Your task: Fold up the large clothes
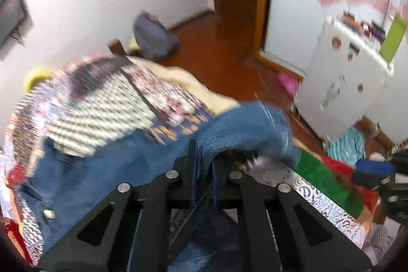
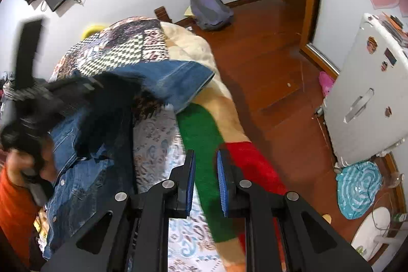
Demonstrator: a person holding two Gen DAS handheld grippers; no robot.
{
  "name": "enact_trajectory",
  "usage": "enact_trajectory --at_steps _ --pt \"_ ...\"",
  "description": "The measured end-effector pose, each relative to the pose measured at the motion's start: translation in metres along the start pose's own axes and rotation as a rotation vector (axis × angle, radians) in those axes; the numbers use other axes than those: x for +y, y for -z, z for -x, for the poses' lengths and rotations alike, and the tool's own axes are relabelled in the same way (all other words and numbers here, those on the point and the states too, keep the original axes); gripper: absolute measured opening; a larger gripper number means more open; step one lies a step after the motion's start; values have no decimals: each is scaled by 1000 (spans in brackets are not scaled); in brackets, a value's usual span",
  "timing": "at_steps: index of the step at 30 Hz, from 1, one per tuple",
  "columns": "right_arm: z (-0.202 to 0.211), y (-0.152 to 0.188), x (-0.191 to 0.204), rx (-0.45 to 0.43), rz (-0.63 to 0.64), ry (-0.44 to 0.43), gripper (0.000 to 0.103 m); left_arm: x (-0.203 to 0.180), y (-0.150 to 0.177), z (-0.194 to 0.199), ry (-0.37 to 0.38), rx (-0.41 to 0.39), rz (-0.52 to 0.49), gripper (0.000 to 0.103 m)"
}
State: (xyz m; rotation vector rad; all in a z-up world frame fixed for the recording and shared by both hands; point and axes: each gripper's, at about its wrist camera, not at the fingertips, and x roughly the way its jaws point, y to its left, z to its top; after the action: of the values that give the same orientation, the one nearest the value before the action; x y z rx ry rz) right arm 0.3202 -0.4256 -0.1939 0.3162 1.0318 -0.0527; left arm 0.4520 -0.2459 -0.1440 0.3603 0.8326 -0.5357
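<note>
A blue denim jacket (image 2: 84,170) lies across the bed, its sleeve (image 2: 176,80) stretched toward the patchwork quilt (image 2: 119,45). My left gripper (image 1: 204,157) is shut on a fold of the denim jacket (image 1: 114,165) and holds it lifted above the bed; the view is blurred. The left gripper also shows in the right wrist view (image 2: 51,98) at the left, over the jacket. My right gripper (image 2: 206,170) is open and empty, its blue pads (image 2: 191,182) over the green stripe of a blanket (image 2: 204,139).
The bed's patterned sheet (image 2: 158,149) and a cream, green and red blanket hang toward the wooden floor (image 2: 267,68). A purple backpack (image 2: 209,7) sits by the wall. A white fridge (image 2: 364,93) stands right, with a teal cloth (image 2: 357,188) below it.
</note>
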Motion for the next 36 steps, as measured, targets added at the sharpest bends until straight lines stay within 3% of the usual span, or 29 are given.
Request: enact_trajectory --at_steps 6,13,19,25,32,36 --pt "-1 -2 32 -7 73 -32 13 74 -1 82 -111 -139 72 5" --pt "-13 -10 84 9 179 -67 13 155 67 137 -254 -144 174 5" --pt "-32 -22 135 22 283 -52 13 199 152 127 -236 -15 323 5" --pt "-74 -30 183 81 416 -1 13 211 226 98 -145 111 436 6" --pt "-151 -24 192 268 445 46 13 203 272 72 -122 189 474 15" --pt "-154 -19 185 235 482 53 14 201 285 69 -141 169 501 22"
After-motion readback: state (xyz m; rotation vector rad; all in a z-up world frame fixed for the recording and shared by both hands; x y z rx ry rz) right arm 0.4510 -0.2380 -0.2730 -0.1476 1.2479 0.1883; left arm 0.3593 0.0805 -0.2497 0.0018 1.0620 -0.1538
